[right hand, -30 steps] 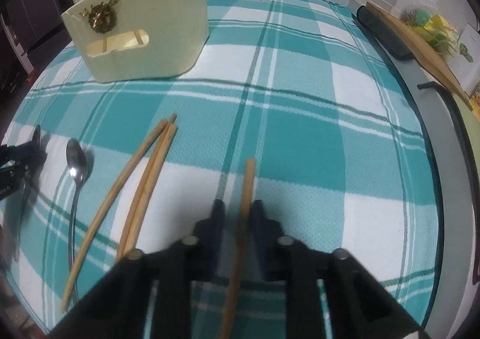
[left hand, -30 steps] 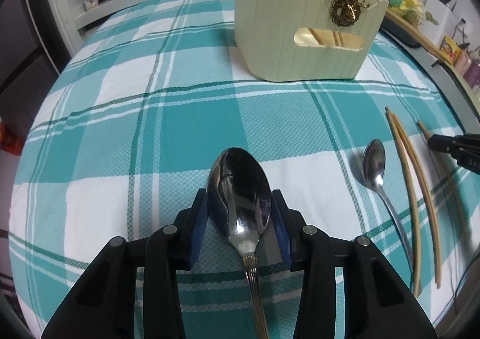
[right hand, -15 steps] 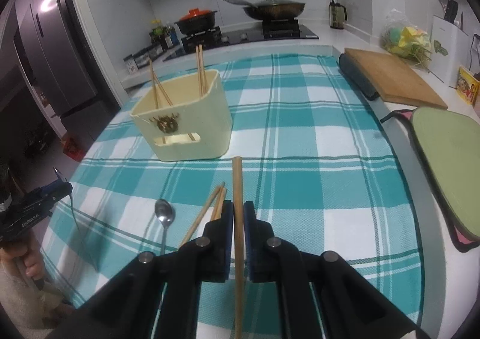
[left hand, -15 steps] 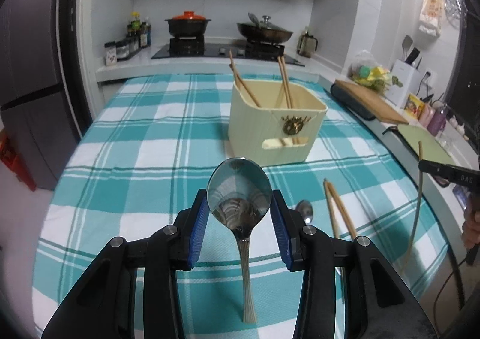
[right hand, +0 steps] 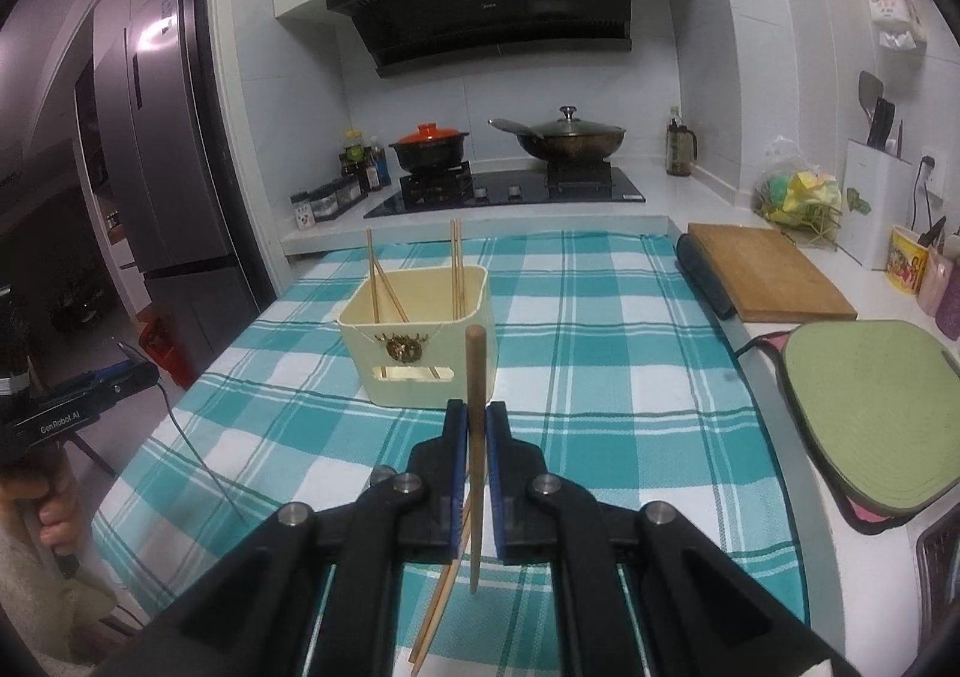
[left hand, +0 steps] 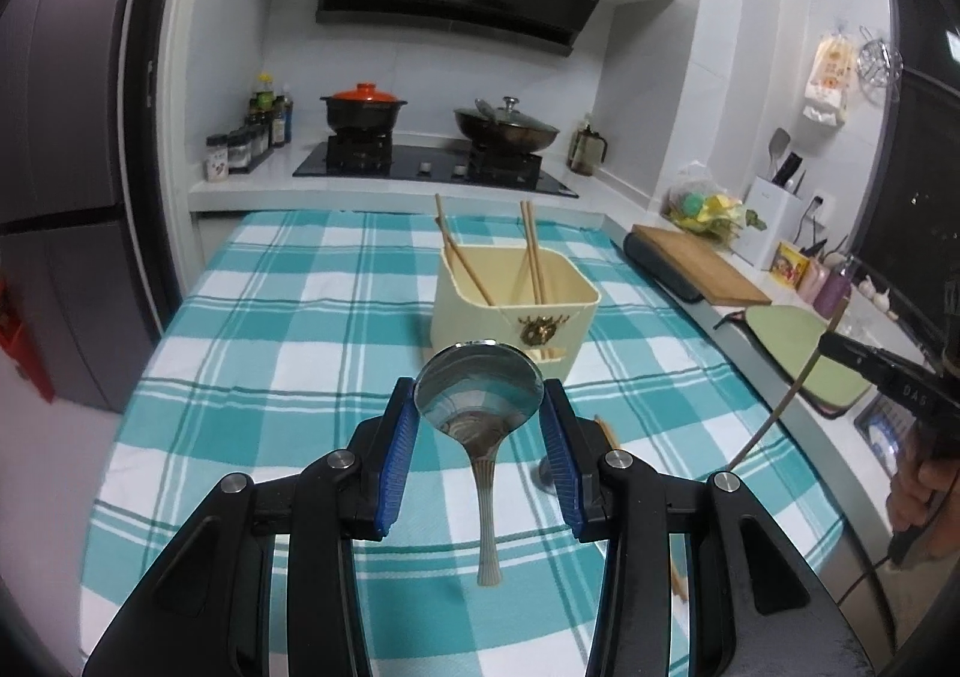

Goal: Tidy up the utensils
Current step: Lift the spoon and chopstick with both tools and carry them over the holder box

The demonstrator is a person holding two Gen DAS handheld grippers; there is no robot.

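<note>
Dangling at 6 o'clock, spoon [left hand: 480, 404] clamped in left gripper [left hand: 480, 437], chopstick [right hand: 475, 437] in right gripper [right hand: 475, 443]; bin [right hand: 420, 341] rim could easily be clipped.

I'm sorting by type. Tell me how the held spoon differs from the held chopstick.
The spoon is shiny metal; the chopstick is matte wood. The spoon has a broad bowl, gripped across it by the left claw; the chopstick is a thin rod in the right claw. Both hang clear of the tablecloth.
</note>
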